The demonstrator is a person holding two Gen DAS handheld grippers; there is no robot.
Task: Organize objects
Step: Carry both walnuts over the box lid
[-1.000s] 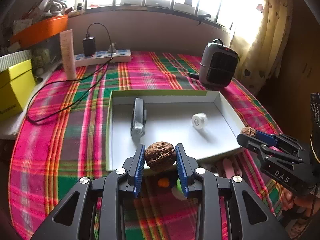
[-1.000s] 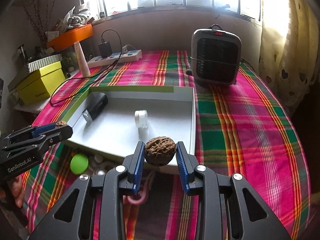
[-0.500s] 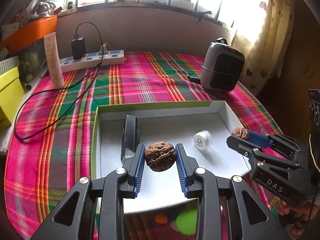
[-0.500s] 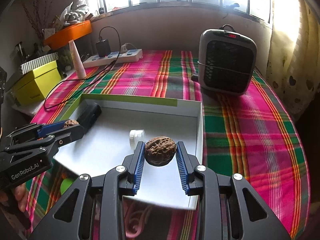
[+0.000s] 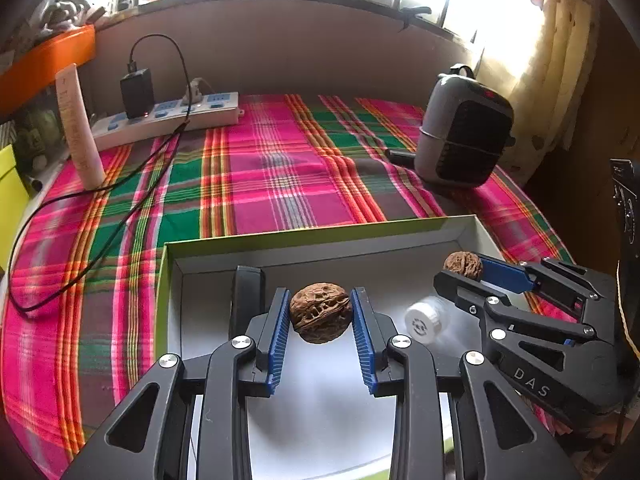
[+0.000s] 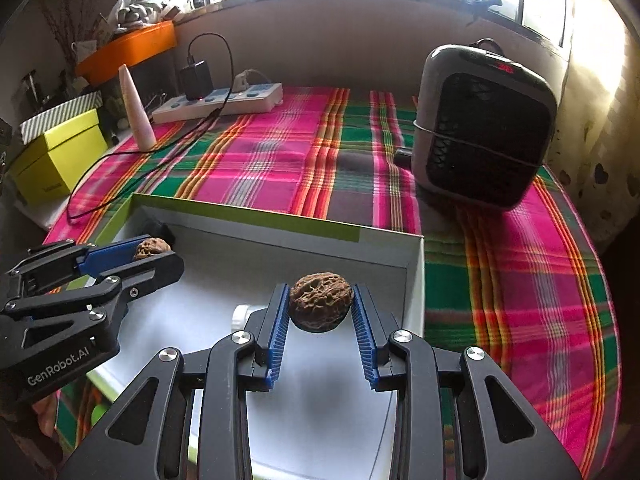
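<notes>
Grey heater (image 6: 486, 128) on plaid cloth (image 6: 280, 160); power strip (image 5: 168, 120) with black charger (image 5: 137, 94) by wall

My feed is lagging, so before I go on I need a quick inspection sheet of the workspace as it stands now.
Surface: plaid tablecloth.
Job's things: white box tray holding a dark flat item and a small white cap.
Clutter: pale tube, heater, yellow-green box.
Grippers: left tool shut on a walnut; right tool shut on a second walnut, both over the tray.
Cables: power strip, black charger cable.
Surroundings: bright window, curtain.
</notes>
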